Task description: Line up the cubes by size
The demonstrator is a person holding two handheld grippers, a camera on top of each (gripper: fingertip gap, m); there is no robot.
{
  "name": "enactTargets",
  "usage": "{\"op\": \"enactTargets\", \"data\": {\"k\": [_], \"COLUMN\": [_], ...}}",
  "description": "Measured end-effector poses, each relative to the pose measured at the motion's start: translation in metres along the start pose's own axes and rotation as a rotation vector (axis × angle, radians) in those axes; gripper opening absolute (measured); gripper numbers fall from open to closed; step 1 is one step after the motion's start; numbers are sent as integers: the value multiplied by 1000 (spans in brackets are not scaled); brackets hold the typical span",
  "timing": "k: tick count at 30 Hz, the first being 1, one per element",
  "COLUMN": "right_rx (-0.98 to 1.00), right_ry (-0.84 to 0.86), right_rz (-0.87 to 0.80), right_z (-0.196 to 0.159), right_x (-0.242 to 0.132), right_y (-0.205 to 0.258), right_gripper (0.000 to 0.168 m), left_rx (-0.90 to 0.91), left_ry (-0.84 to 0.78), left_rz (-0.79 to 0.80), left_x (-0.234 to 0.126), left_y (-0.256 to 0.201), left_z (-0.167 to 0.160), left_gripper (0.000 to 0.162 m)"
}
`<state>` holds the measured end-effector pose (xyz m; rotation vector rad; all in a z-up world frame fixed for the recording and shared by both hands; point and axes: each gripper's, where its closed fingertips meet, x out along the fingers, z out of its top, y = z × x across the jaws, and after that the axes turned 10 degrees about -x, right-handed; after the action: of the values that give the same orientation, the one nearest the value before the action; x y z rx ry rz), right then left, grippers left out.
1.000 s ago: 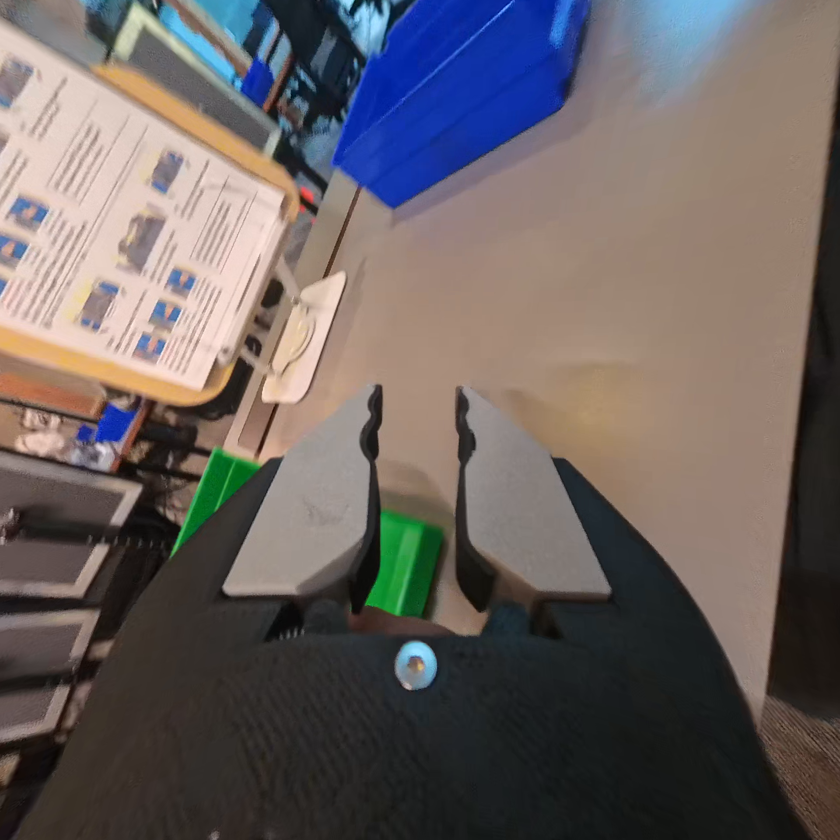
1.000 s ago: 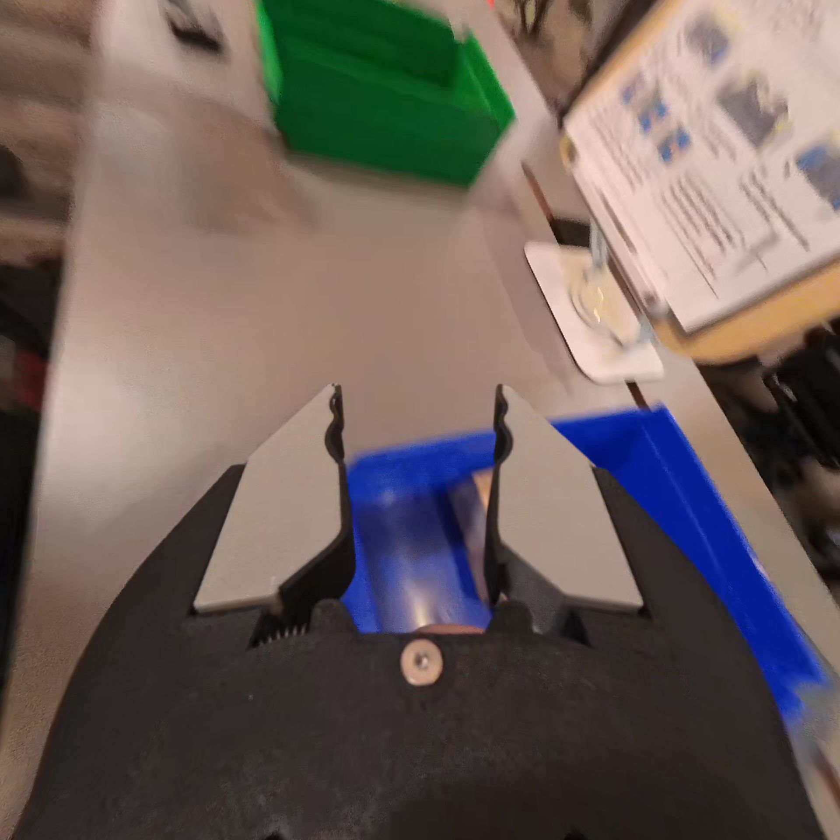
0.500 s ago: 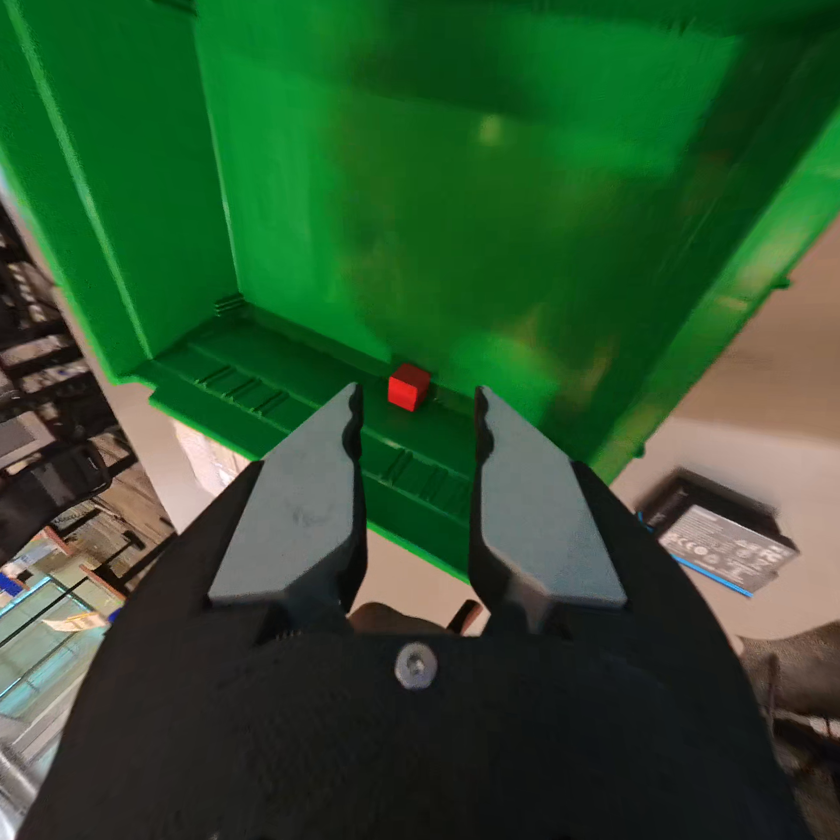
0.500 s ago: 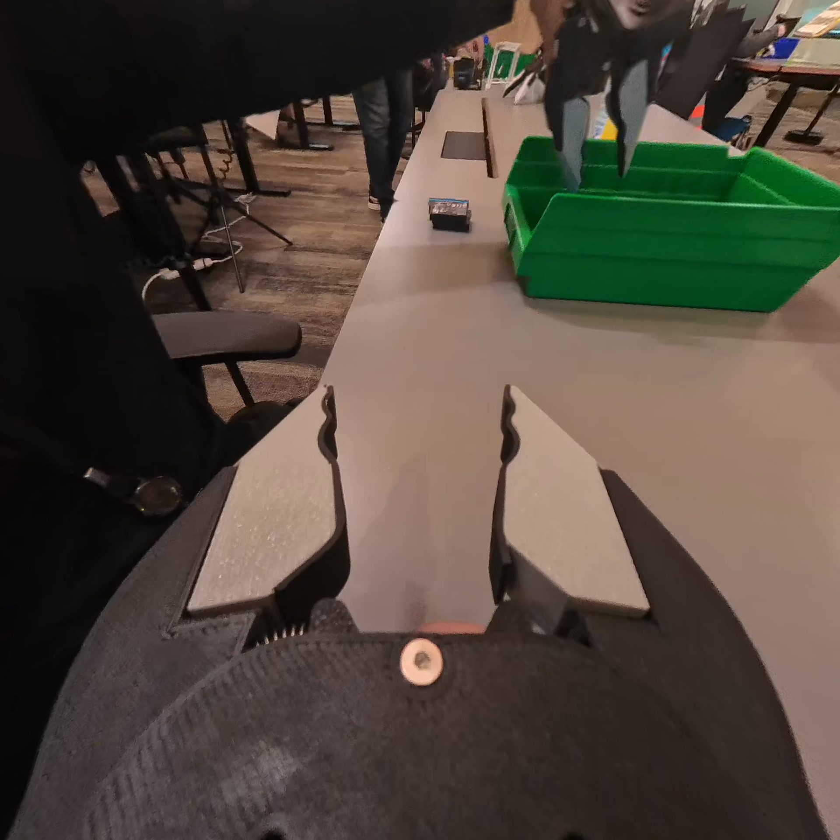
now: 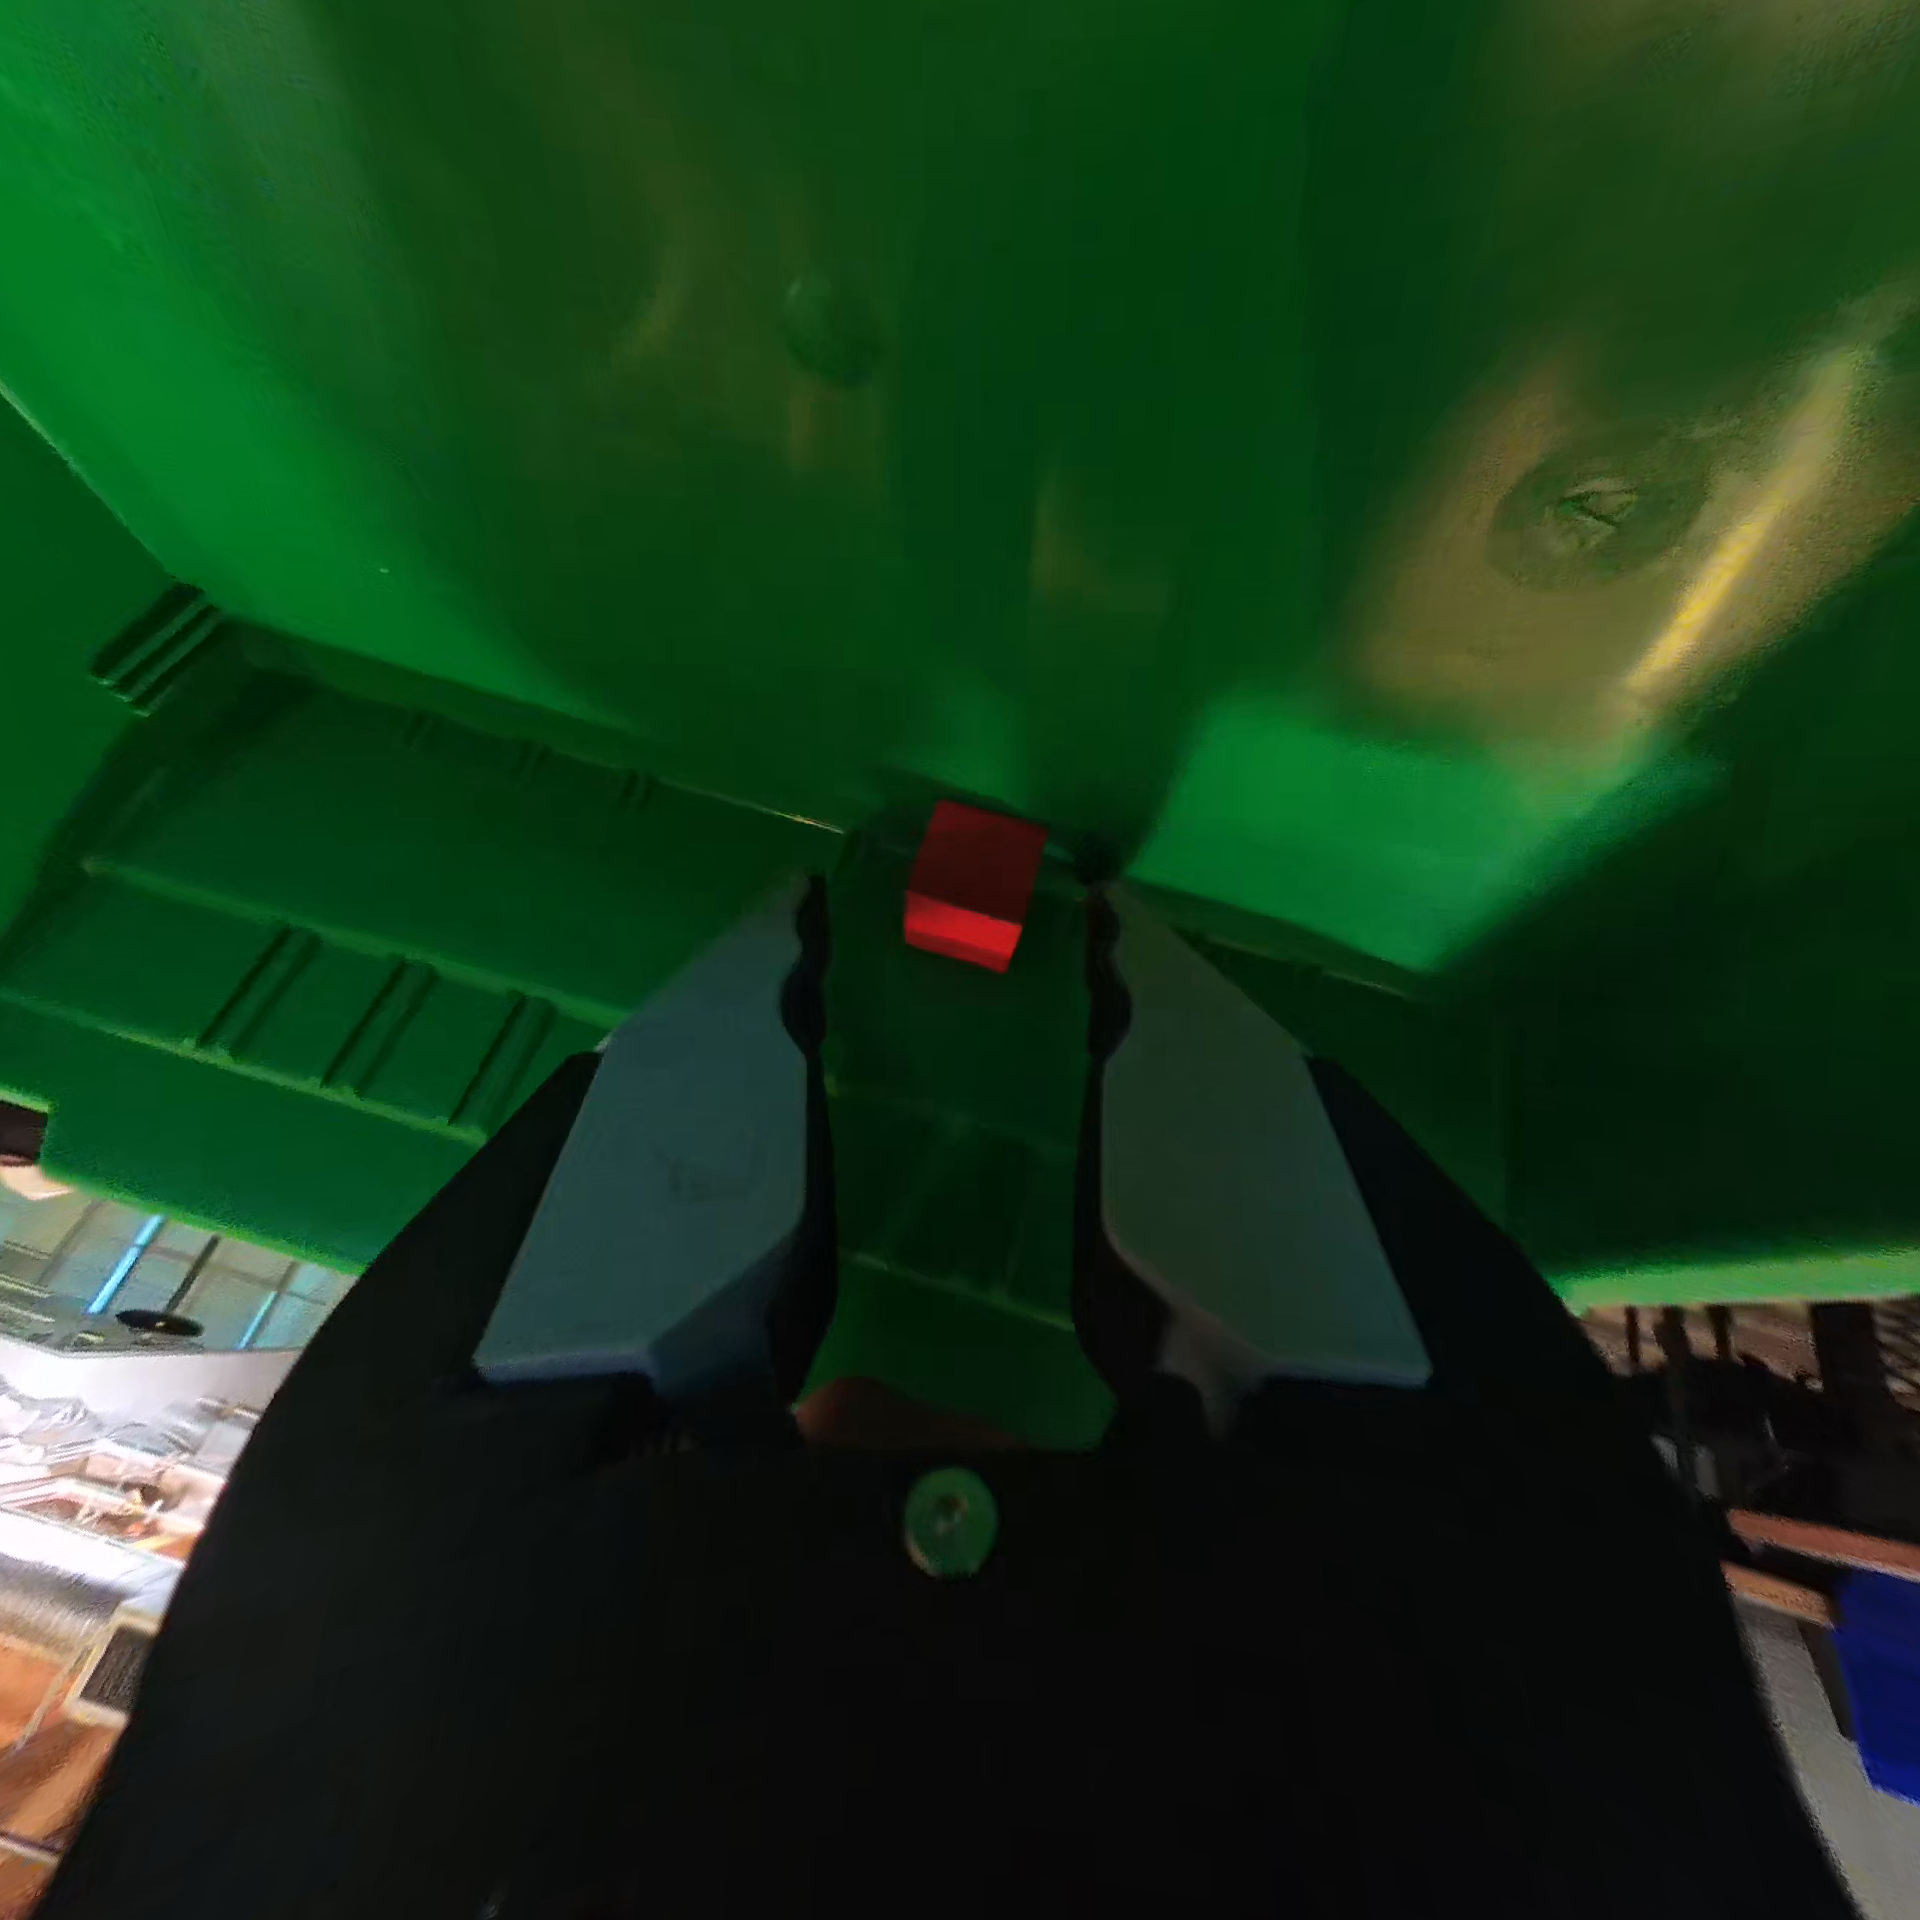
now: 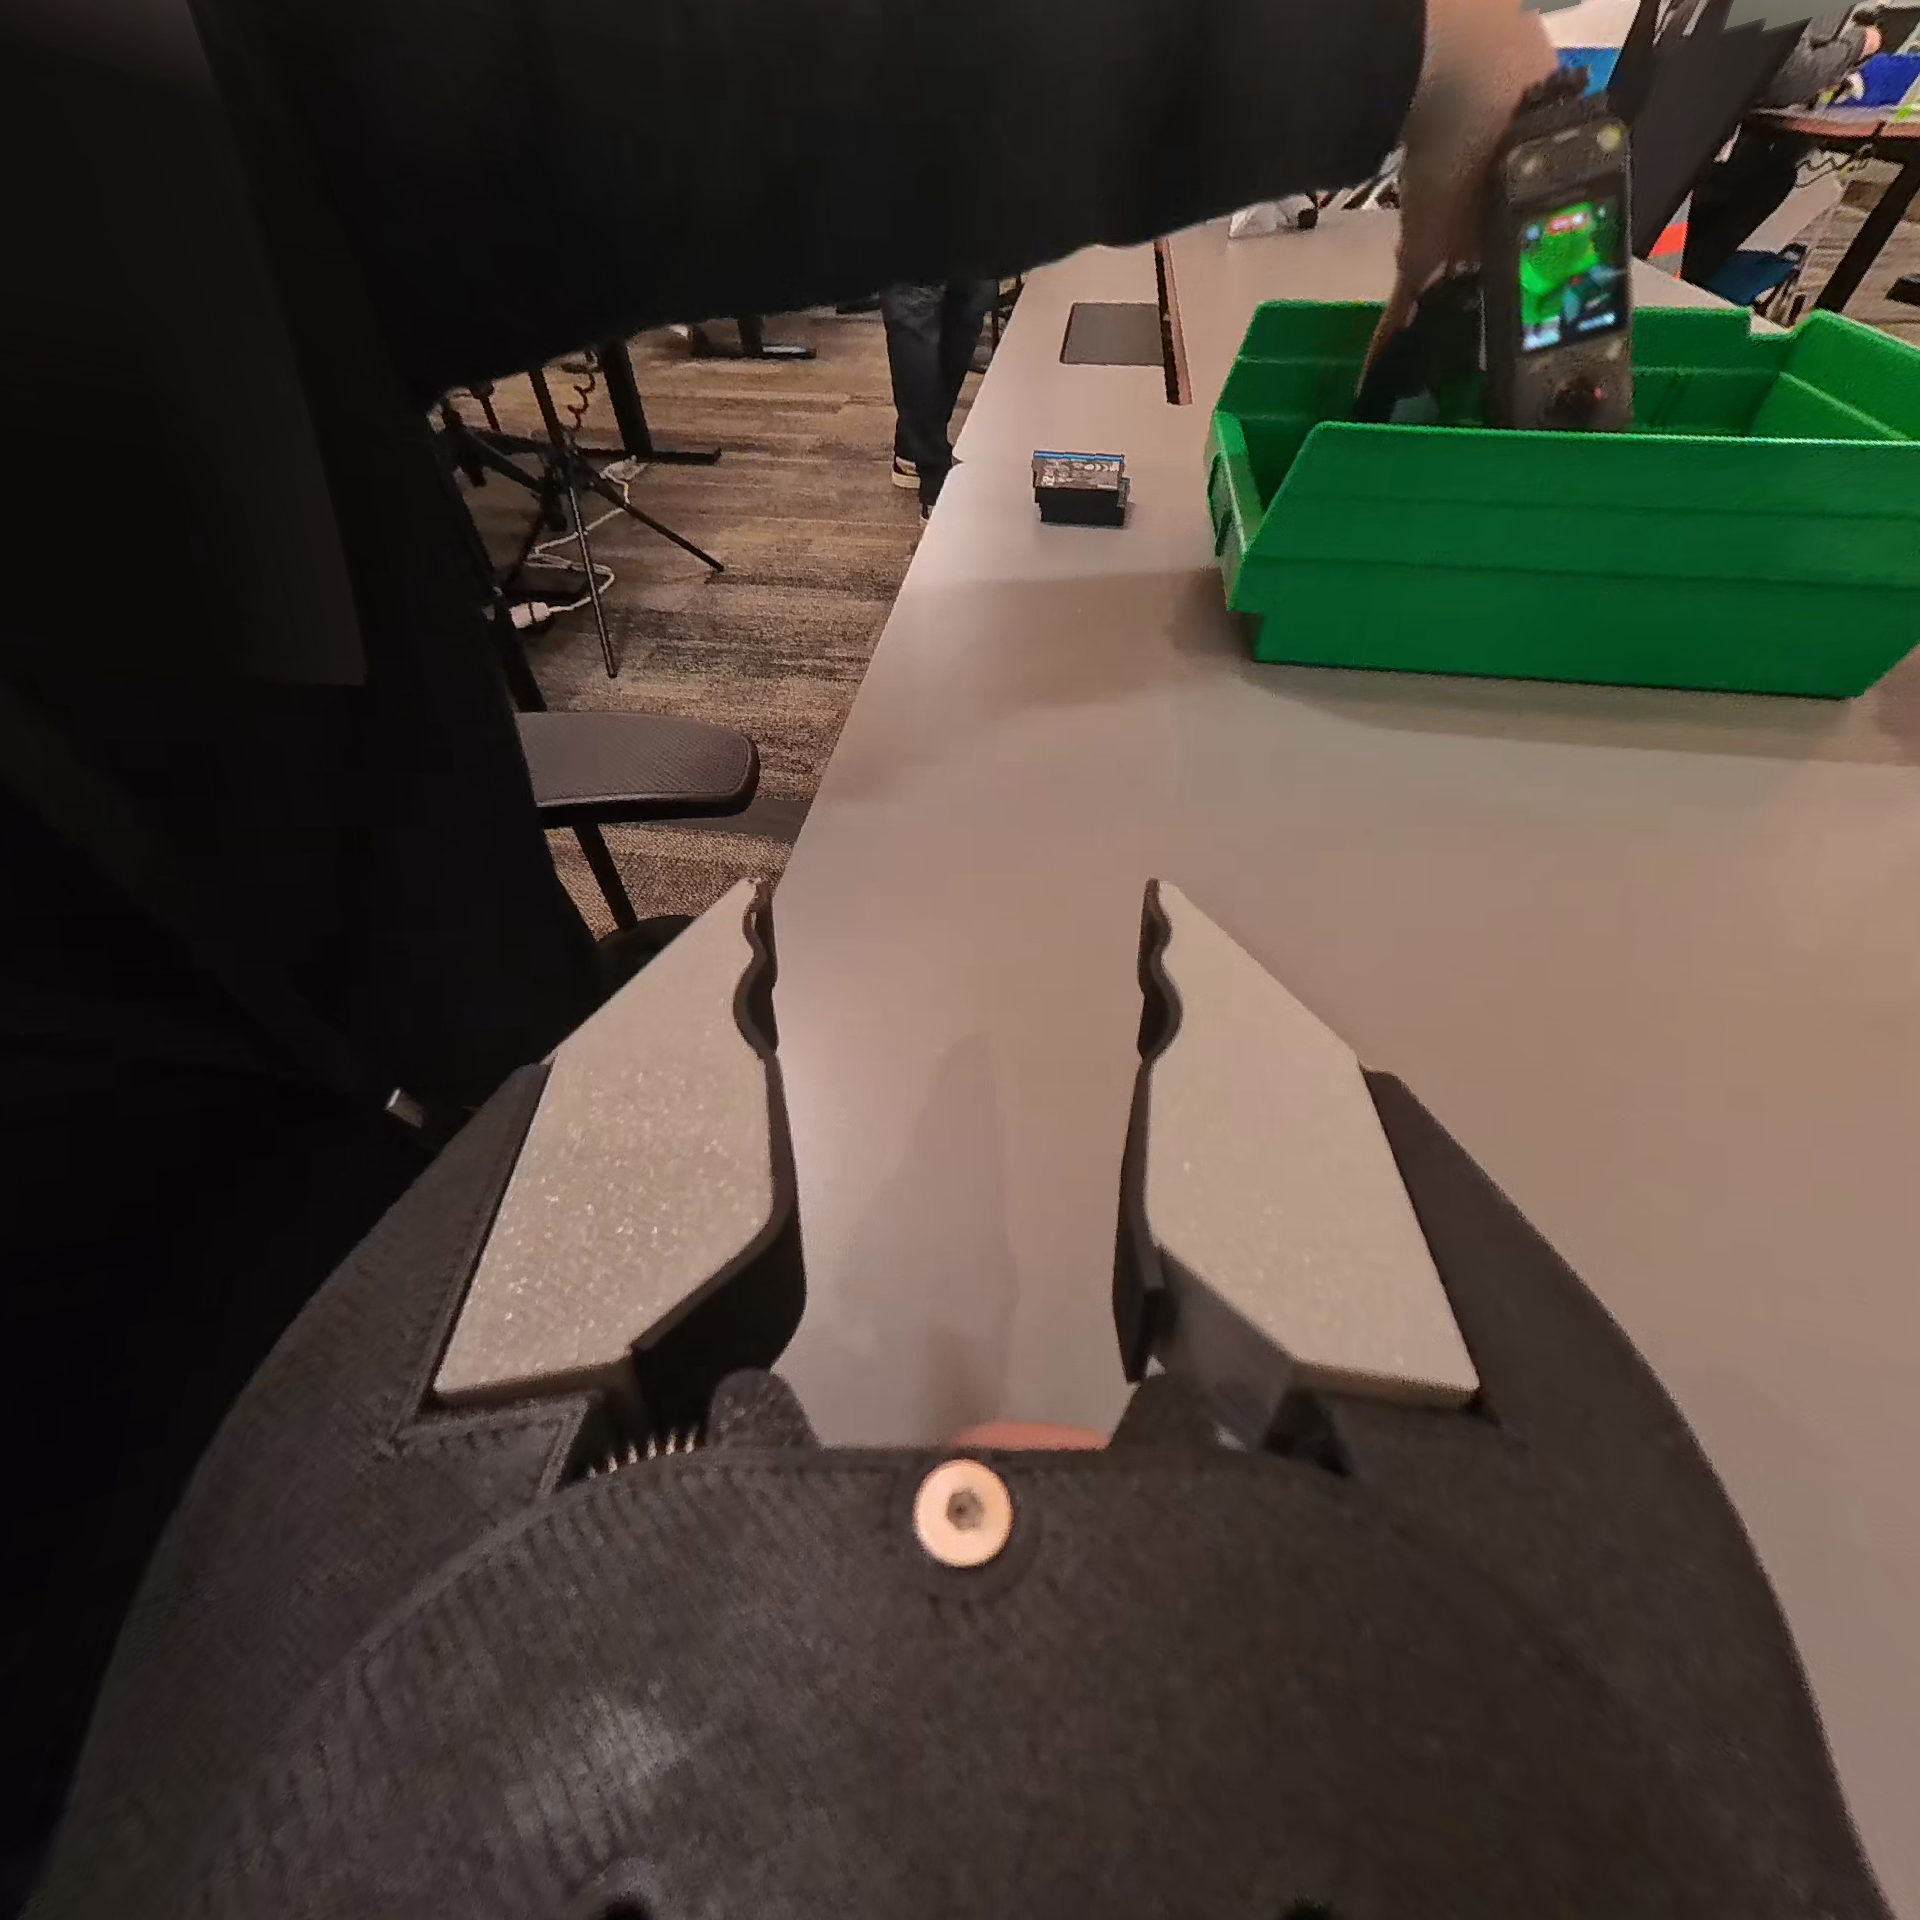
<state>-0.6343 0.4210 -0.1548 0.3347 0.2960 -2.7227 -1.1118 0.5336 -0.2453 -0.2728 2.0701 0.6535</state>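
The grey tabletop (image 6: 1351,935) held no lined-up cubes, the green bin (image 6: 1558,582) contained the left claw (image 5: 951,899), parted and empty around one red cube (image 5: 971,883), while the right claw (image 6: 951,914) gaped idle.

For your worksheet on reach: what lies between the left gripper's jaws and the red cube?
Nothing but bare green bin floor. In the left wrist view the open left gripper frames the red cube just ahead of its tips, without touching it.
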Motion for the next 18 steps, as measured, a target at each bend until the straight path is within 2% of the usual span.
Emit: {"op": "enactTargets", "data": {"k": [3,4,7,10,13,16,18], "right_rx": [-7,-9,-19,-20,28,101,167], "right_ry": [1,-1,3,16,14,6,-26], "right_rz": [-2,0,-7,-26,-46,-94,-104], "right_z": [1,2,1,-2,-5,-6,-2], "right_x": [-1,-1,-2,-3,-5,-9,-10], "right_y": [0,1,0,-5,-13,-28,-36], "right_gripper": [68,67,66,64,64,64,63], "left_rx": [8,17,17,-32,-155,-247,-229], "left_ry": [36,37,27,-81,-354,-754,-991], "left_rz": [-34,-31,-24,33,122,257,337], "left_x": [2,3,2,-10,-52,-128,-184], "left_y": [-3,-4,-3,4,14,10,-17], "left_z": [-2,-1,-1,6,25,54,75], "left_gripper": [35,22,21,20,21,20,20]}}
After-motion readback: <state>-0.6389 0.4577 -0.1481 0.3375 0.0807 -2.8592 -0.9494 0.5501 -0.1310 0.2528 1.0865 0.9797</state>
